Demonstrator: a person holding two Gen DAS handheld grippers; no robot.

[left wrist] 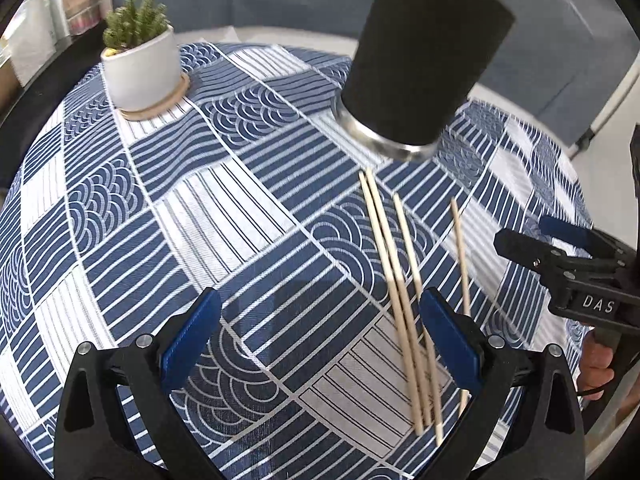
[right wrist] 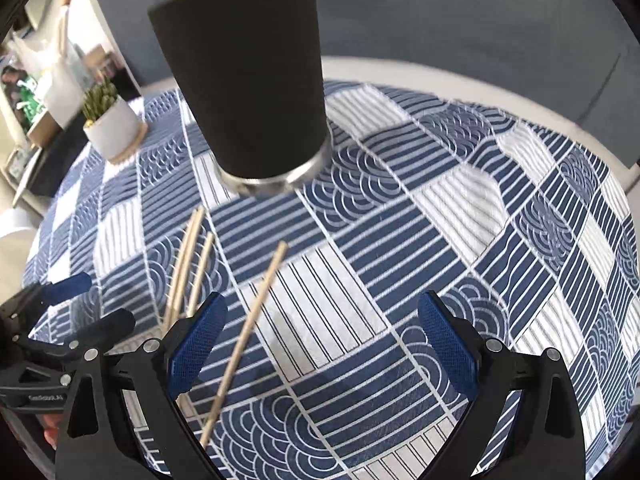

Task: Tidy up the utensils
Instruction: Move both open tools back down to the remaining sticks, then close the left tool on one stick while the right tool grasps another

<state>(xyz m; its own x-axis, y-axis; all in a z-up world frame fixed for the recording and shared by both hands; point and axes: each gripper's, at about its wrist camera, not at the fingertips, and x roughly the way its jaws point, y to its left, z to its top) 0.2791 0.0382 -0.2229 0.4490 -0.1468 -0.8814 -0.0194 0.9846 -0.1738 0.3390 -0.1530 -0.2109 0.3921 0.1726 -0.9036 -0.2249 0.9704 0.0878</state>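
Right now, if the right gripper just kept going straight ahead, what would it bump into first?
Probably the tablecloth. The open right gripper holds nothing; only cloth lies between its fingers. The single chopstick lies left of that line and the black cup is farther up-left, though depth is unclear.

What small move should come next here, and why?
Probably lower the open right gripper over the lone chopstick and close on it. Four chopsticks lie loose on the tablecloth, the black cup already holds utensils, and both grippers are empty.
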